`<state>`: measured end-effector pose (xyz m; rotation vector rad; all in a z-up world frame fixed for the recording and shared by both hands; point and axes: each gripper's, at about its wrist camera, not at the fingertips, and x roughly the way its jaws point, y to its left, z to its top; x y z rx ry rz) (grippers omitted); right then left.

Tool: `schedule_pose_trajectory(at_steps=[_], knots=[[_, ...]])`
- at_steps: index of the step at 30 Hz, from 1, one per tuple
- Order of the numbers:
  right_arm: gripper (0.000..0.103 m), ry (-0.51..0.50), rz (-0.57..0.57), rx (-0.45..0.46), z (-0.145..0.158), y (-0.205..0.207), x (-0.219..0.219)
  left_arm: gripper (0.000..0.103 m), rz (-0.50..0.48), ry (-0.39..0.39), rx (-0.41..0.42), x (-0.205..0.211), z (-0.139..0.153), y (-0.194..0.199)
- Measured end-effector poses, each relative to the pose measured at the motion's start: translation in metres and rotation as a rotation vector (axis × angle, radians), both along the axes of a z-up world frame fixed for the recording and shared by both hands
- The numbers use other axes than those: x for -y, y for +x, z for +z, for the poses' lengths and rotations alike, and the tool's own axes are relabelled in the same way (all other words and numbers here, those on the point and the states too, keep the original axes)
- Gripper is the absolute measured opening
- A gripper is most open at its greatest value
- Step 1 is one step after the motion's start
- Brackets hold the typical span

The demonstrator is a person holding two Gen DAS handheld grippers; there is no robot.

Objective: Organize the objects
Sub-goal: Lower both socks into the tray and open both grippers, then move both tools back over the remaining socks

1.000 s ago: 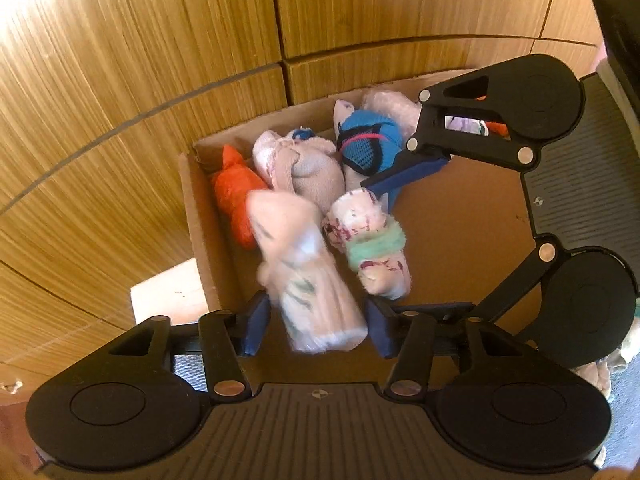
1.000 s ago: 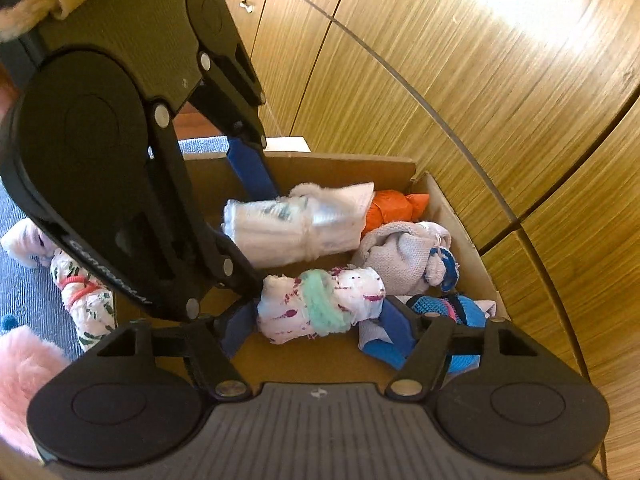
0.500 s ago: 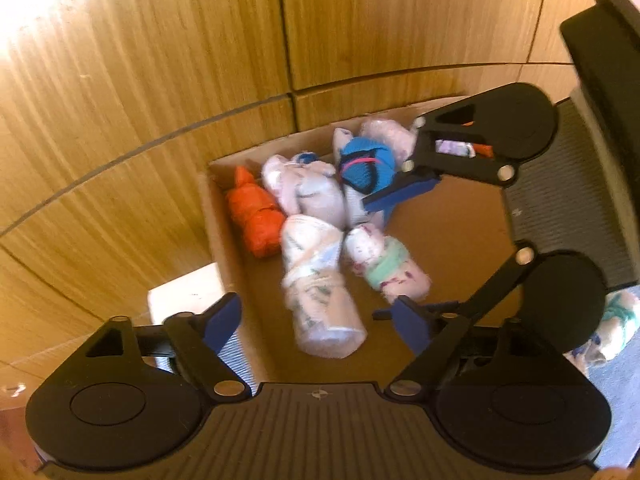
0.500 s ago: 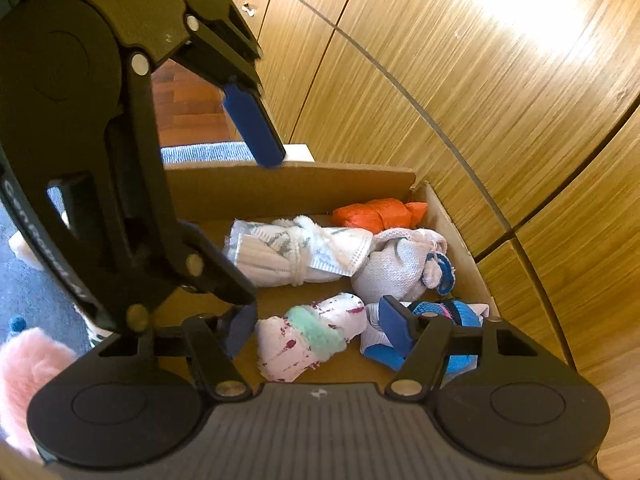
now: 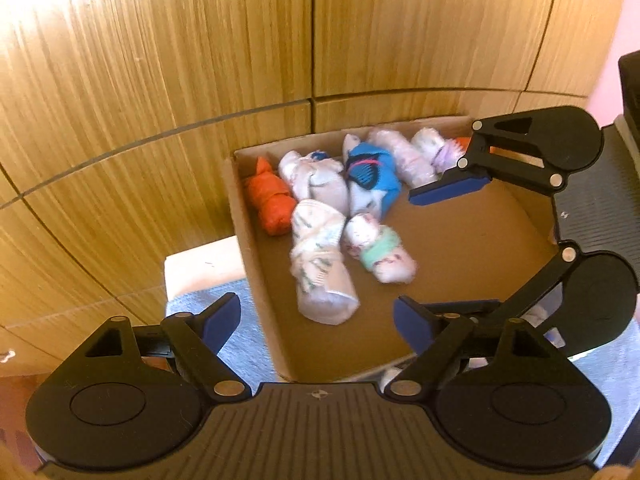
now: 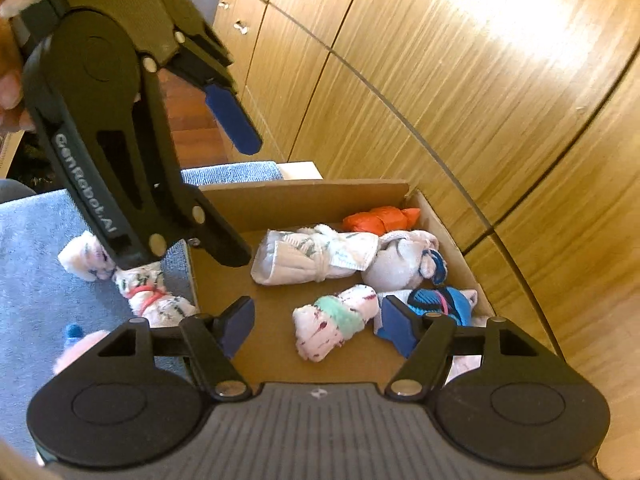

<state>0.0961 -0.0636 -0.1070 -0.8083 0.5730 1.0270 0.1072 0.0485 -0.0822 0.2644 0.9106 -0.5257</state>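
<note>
Item: rolled sock bundles (image 6: 154, 300) on the carpet, left of my right claw (image 6: 316, 326). Soft, light; I'd pinch mid-roll. Both claws wide, empty, left claw (image 5: 316, 318) just opened, above the cardboard box (image 5: 256, 264).

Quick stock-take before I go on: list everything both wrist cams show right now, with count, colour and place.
cardboard box: one, brown, on the floor by the wooden panels
sock rolls in the box: seven seen; orange, grey-white, blue, pale patterned, one with a green band; mostly along the panel side
sock rolls outside: at least two, white patterned, on the carpet
carpet: one, blue-grey
wooden panels: tan, behind the box
left gripper: open, empty, above the box
right gripper: open, empty, over the green-banded roll
</note>
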Motion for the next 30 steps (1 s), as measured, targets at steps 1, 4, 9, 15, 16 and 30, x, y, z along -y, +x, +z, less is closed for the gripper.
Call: schedule_pose_trajectory(at_steps=[1,4,9,15,16,30], knots=[[0.069,0.008,-0.007,-0.002,0.003,-0.002,0.003,0.088,0.000,-0.011,-0.002,0.000,0.002,-0.004],[0.075,0.027,-0.031,0.013,0.011,-0.010,0.012,0.089,-0.002,-0.017,0.006,0.000,0.005,-0.013],[0.085,0.093,-0.100,0.028,0.031,-0.026,0.037,0.091,0.025,-0.047,0.008,-0.010,0.009,-0.029],[0.093,0.188,-0.223,0.032,0.047,-0.046,0.076,0.092,0.054,-0.062,0.030,-0.024,0.009,-0.052],[0.096,0.206,-0.252,0.033,0.049,-0.050,0.083,0.092,0.060,-0.067,0.035,-0.026,0.009,-0.056],[0.102,0.391,-0.599,0.013,0.029,-0.095,0.139,0.099,0.223,-0.162,0.132,-0.055,-0.009,-0.096]])
